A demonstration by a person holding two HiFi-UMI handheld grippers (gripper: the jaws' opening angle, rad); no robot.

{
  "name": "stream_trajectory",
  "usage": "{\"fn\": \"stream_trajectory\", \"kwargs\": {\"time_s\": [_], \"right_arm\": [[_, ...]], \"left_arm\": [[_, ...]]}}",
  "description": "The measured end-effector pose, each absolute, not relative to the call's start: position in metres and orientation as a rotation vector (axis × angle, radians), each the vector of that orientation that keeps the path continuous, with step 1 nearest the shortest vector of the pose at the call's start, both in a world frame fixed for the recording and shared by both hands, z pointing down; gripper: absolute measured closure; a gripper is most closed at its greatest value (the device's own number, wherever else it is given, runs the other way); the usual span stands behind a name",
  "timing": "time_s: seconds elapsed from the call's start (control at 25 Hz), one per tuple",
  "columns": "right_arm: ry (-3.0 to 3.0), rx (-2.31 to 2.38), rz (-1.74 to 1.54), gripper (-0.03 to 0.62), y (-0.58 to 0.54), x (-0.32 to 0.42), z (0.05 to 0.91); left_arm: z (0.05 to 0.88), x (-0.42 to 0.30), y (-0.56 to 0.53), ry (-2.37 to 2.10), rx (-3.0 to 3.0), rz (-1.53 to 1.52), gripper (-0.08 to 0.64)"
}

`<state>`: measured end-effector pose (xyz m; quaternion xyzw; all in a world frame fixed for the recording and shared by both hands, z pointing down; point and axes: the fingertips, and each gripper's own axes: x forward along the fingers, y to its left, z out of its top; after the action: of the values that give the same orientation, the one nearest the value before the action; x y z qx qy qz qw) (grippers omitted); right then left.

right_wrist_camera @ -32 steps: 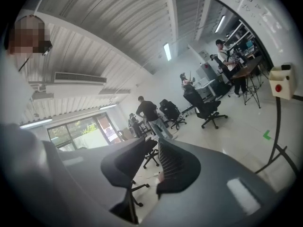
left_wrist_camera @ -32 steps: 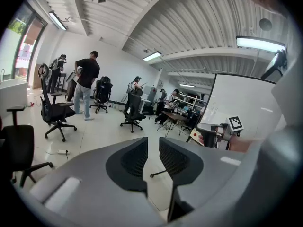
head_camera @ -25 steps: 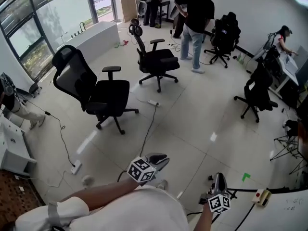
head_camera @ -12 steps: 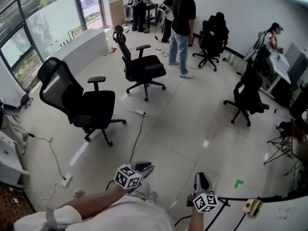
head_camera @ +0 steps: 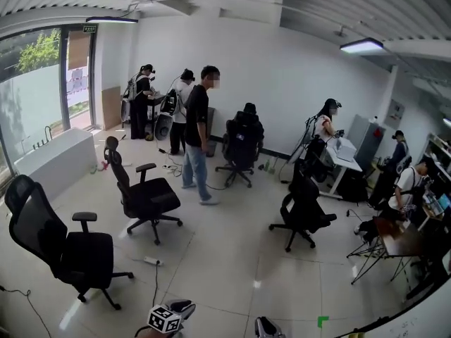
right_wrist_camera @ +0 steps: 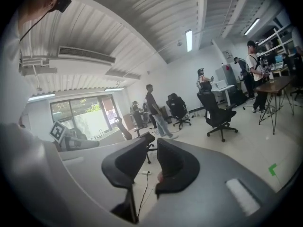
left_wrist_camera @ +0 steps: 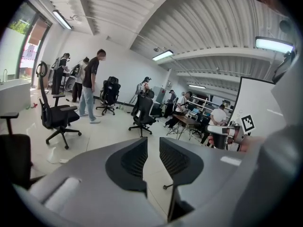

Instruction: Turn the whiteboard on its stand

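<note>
The whiteboard shows only as a white strip with a dark frame at the head view's bottom right corner. In the left gripper view it is a white panel at the right. My left gripper and right gripper sit at the bottom edge of the head view, left of the board and apart from it. The left gripper has a narrow gap between its jaws with nothing in it. A slim gap also shows in the right gripper, and only floor is seen through it.
Black office chairs stand on the tiled floor at the left, the middle and the right. Several people stand or sit further back. A power strip with cable lies ahead. A small table is at the right.
The head view has swung up from the floor to the room. Both grippers have slid to the bottom edge of the picture, and less of the whiteboard shows.
</note>
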<state>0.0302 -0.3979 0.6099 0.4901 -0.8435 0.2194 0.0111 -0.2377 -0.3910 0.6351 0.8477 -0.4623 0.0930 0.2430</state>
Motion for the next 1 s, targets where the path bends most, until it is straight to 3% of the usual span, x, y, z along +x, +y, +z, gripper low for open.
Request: {"fn": "stream_trajectory", "kwargs": {"time_s": [0.52, 1.0], "right_arm": [[-2.517, 1.862, 0.573, 0.526, -0.487, 0.034, 0.578], [-2.367, 2.174, 0.399, 0.509, -0.52, 0.048, 0.52]], "left_arm": [[0.609, -0.253, -0.517, -1.065, 2.545, 0.325, 0.463], [0.578, -0.174, -0.576, -0.706, 2.782, 0.357, 0.463]]}}
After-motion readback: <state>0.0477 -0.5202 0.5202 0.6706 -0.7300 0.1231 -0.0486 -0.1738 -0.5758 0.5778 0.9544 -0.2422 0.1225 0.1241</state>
